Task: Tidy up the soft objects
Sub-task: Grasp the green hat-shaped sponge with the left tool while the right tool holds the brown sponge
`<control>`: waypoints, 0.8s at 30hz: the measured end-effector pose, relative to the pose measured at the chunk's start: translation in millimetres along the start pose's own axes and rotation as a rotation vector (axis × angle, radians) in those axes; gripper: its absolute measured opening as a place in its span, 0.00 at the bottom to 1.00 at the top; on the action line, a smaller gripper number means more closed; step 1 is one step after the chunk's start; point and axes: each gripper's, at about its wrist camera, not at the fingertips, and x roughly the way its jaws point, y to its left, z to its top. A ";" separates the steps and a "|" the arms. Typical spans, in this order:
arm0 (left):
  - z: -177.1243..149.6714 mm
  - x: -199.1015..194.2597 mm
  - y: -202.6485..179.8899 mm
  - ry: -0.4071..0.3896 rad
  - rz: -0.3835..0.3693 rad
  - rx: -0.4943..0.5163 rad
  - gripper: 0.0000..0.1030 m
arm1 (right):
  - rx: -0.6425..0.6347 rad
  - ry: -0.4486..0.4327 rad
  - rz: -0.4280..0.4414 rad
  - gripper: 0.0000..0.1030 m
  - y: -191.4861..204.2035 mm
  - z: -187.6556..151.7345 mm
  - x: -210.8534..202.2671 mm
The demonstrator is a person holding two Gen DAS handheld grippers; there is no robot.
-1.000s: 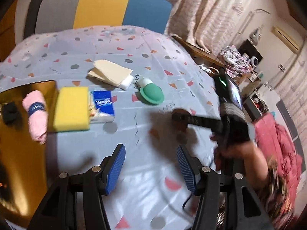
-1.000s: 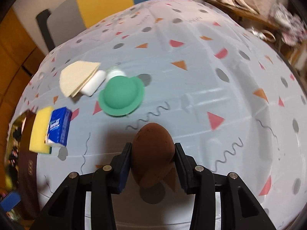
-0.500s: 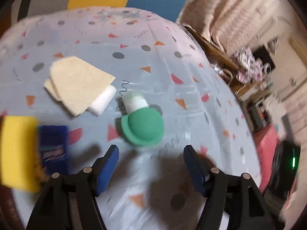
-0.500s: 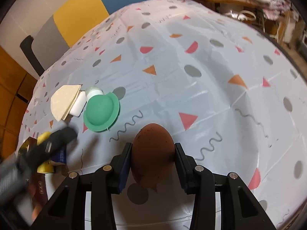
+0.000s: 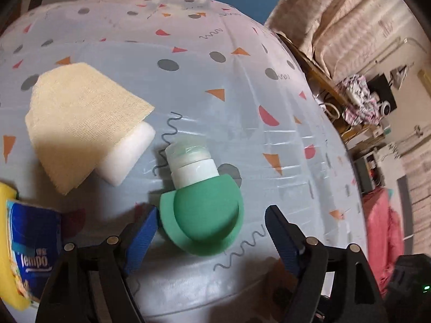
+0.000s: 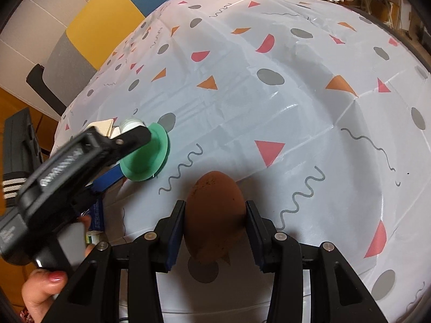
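A green soft bottle with a white cap [image 5: 202,215] lies on the patterned tablecloth [image 5: 242,94]. My left gripper [image 5: 210,228] is open, its blue-padded fingers on either side of the green body; it also shows in the right wrist view [image 6: 134,156]. My right gripper [image 6: 215,215] is shut on a brown egg-shaped sponge [image 6: 214,210] and holds it above the cloth. A beige folded cloth [image 5: 80,123] lies over a white sponge [image 5: 126,156]. A blue tissue pack [image 5: 32,250] and a yellow sponge [image 5: 5,242] lie at the left.
The table edge falls off to the right, with a wooden bench [image 5: 317,75], curtains [image 5: 336,21] and pink bedding [image 5: 382,237] beyond. A grey, yellow and blue chair back [image 6: 107,18] stands behind the table.
My left gripper has moved forward and down until its open fingers flank the green bottle. My right gripper has kept hold of the brown sponge and drawn back a little.
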 end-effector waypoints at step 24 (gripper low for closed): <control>-32.0 -18.4 5.7 -0.045 0.058 0.070 0.50 | -0.015 0.004 0.001 0.44 2.1 0.7 5.0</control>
